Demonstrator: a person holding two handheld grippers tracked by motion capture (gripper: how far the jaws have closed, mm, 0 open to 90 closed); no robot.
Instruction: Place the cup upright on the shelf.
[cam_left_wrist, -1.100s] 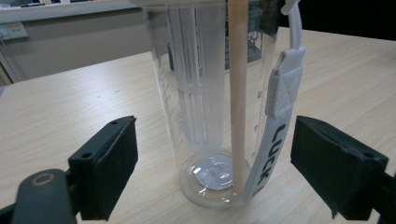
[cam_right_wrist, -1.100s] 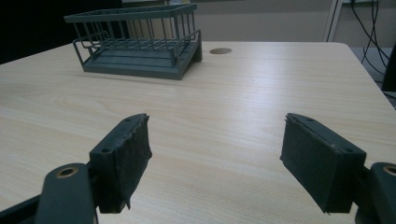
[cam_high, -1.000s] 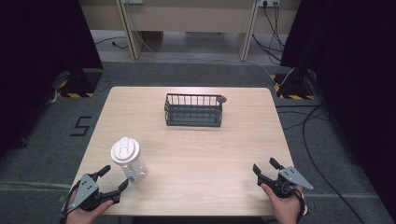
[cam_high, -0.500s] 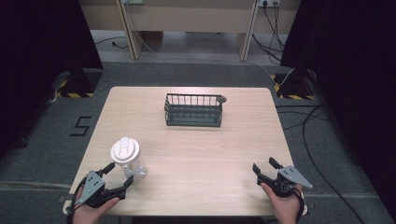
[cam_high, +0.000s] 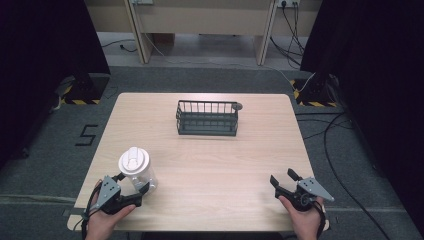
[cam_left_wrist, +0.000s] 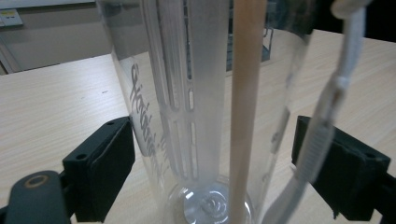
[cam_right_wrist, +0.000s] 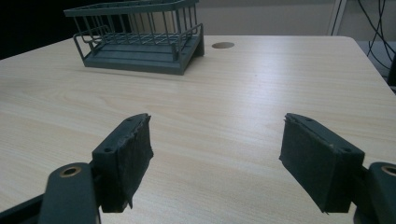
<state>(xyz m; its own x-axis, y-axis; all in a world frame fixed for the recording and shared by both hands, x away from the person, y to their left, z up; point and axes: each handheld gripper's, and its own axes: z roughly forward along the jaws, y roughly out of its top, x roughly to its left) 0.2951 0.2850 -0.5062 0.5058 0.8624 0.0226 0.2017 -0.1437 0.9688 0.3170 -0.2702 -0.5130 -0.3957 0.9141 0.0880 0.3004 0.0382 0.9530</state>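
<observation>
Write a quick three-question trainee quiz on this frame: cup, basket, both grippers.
1. True or false: the left gripper has its fingers on either side of the clear plastic cup with the white lid.
2. What does the right gripper hold?
3. The dark wire basket sits: A) at the table's near edge, B) toward the far side of the light wooden table, C) on the floor.

Key: 1 true; 2 nothing, fingers apart; 3 B.
</observation>
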